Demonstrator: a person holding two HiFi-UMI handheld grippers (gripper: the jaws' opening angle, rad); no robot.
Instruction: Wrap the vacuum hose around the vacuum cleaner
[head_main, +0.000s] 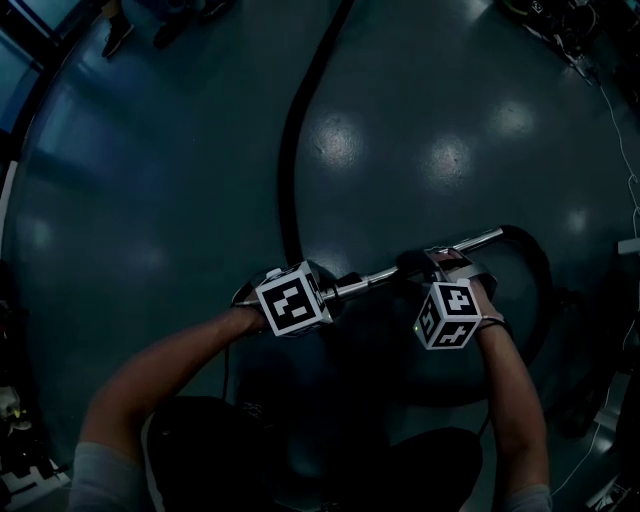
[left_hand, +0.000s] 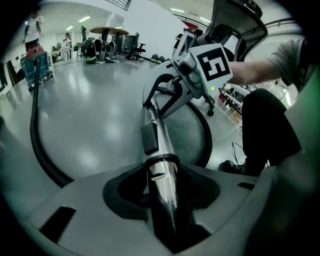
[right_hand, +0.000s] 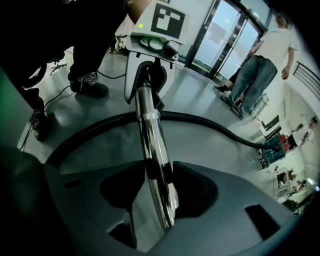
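While we hold the chrome wand (head_main: 372, 278) at lower center, our left gripper (head_main: 335, 292) and right gripper (head_main: 428, 268) each pinch it; the black hose (head_main: 296, 130) runs to the top edge.

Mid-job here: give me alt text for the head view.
The left gripper and right gripper both clamp a chrome vacuum wand above a dark glossy floor. The black hose snakes down from the top edge.

Head view: steeply down onto floor (head_main: 150, 180), wand (head_main: 375, 277) near centre. Gripper views: close along wand from opposite ends, facing each other, wand toward 12 o'clock.
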